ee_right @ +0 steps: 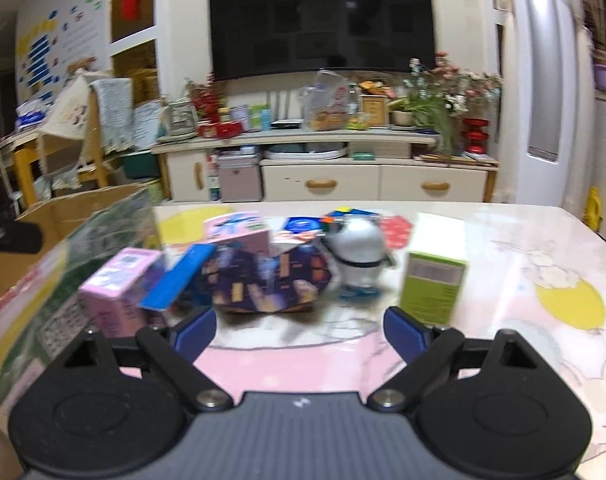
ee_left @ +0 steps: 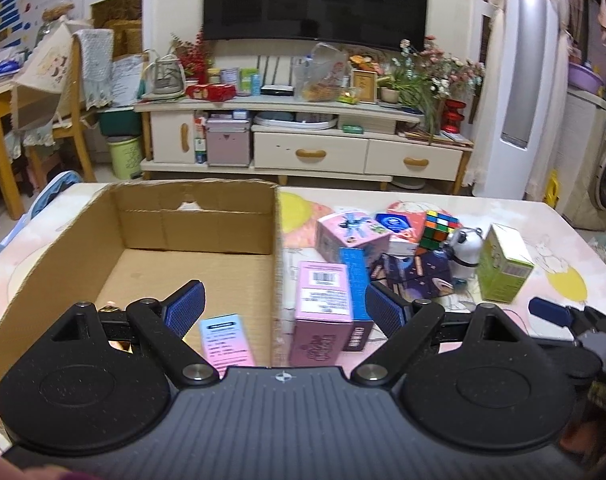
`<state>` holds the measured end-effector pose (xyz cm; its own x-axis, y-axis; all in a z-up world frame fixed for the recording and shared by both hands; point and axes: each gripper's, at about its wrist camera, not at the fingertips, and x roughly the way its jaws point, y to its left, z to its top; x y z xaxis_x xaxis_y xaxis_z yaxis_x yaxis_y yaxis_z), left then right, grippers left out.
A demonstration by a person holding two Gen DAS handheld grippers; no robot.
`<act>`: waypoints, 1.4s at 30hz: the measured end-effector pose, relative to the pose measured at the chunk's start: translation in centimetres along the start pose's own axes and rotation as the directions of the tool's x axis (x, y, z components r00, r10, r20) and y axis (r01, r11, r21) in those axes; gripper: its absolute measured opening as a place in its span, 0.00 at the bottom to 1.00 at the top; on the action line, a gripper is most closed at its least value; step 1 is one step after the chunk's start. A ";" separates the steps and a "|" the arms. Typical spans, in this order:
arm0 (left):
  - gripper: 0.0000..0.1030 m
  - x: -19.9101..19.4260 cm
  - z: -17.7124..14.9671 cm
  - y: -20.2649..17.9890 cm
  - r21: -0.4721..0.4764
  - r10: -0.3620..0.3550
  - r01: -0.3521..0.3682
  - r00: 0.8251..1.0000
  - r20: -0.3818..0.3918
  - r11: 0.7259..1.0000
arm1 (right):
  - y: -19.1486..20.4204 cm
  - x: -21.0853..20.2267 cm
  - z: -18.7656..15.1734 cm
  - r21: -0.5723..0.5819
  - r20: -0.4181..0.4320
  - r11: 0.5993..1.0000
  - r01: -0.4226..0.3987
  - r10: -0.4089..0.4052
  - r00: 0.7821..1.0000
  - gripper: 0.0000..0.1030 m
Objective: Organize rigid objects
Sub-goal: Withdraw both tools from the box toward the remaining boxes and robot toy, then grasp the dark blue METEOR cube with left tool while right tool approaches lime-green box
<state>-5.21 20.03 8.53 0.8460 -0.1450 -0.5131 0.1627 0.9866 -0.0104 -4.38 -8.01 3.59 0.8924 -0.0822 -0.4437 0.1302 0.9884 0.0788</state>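
Nearest to us, our left gripper (ee_left: 285,310) hangs over the near right corner of the cardboard box (ee_left: 63,248), its two blue pads spread wide with nothing pinched between them. Our right gripper (ee_right: 301,330) hovers above the table (ee_right: 523,240) in front of the pile, jaws likewise spread and empty.

Inside the box we count one item for certain: a small pink-and-blue carton (ee_left: 226,340) lying flat near the right wall, its print too small to read. A gold-coloured thing peeks out beside the left finger; we cannot tell what it is.

Just outside the box wall stands one tall pink carton (ee_left: 323,312) with a barcode on top, and leaning against it one slim blue box (ee_left: 357,288). Their writing is not legible to us.

Further on, the heap holds one dark purple patterned box (ee_left: 415,276), one pink cube-shaped carton (ee_left: 351,234), one white box with a blue round logo (ee_left: 397,226), one colour-tiled puzzle cube (ee_left: 439,228), one panda figure (ee_left: 465,248) and, a little apart on the right, one green carton (ee_left: 503,262) with a barcode visible in the right wrist view. That makes eight items on the table.

Beyond the table, a cream TV cabinet (ee_left: 303,152) shows two drawers, and one dark television (ee_left: 315,0) hangs above it.
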 end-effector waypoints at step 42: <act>1.00 1.4 -2.5 -4.9 0.189 -0.068 0.082 0.995 -0.078 0.979 | -3.8 10.4 1.5 0.241 -0.065 0.935 -0.260 0.283 0.957 0.33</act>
<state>-6.07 15.20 5.76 0.7906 -0.2059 -0.5767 0.3248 0.9394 0.1099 5.05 -12.86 0.03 0.8626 0.2098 -0.4604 -0.0065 0.9145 0.4045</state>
